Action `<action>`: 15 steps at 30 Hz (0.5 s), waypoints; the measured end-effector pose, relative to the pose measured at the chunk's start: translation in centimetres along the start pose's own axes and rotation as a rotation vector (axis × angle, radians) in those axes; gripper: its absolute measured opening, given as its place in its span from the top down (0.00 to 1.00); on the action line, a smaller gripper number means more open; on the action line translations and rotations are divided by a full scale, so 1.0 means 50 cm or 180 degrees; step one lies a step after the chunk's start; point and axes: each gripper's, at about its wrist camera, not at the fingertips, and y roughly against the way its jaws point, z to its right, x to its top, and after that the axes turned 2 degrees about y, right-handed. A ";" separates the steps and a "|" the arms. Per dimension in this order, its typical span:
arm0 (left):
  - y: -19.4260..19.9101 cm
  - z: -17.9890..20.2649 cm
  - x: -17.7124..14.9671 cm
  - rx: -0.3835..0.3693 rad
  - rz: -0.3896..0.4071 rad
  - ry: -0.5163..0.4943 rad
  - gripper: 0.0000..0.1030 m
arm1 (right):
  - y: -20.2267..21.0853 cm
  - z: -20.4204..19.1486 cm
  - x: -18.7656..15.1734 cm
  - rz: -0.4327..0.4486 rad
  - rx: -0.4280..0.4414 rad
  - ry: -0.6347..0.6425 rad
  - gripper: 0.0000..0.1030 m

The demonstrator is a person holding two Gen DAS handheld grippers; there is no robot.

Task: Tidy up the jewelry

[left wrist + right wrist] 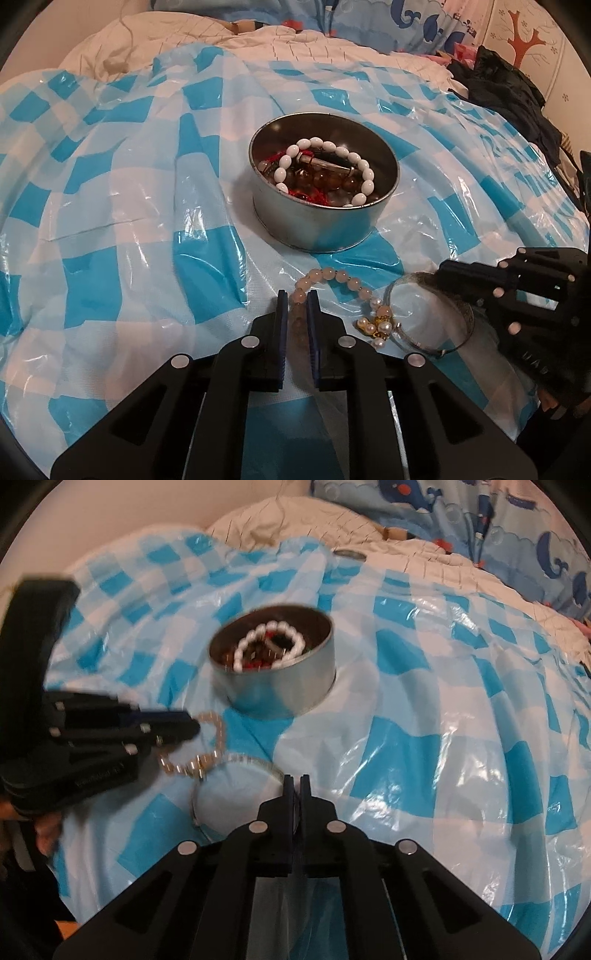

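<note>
Left tongs (297, 295) pinch the pink bead bracelet (334, 275); right tongs (295, 780) clamp the silver bangle (236, 762). Both lie on the checkered sheet (122, 206) just before the tin (317, 225). Risk: elastic beads squirt free, or the thin bangle twists out.

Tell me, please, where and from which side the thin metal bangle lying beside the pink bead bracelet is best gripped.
Grip the metal bangle on its rim at the side away from the pink bead bracelet, coming down from above with one finger inside the ring and one outside. It lies flat on the checked plastic sheet, so only the thin band offers a hold; the right gripper already pinches about there.
</note>
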 end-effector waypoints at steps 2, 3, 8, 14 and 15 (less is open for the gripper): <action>0.001 0.000 0.001 -0.0013 -0.0003 -0.0011 0.87 | 0.000 0.000 -0.002 -0.0029 0.0075 -0.0006 0.93; 0.002 0.000 0.000 -0.0028 -0.0003 -0.0003 0.86 | 0.003 0.003 -0.002 -0.0018 0.0115 -0.0036 0.90; 0.002 0.006 -0.002 -0.0044 -0.0006 -0.0034 0.80 | 0.015 -0.004 0.000 0.0050 0.0251 -0.0044 0.55; 0.001 0.010 -0.002 -0.0038 -0.0004 -0.0050 0.78 | 0.005 -0.011 -0.004 -0.0045 0.0136 0.0068 0.81; 0.001 0.011 -0.002 -0.0035 -0.0004 -0.0052 0.78 | 0.006 -0.013 -0.006 -0.0037 0.0148 0.0084 0.84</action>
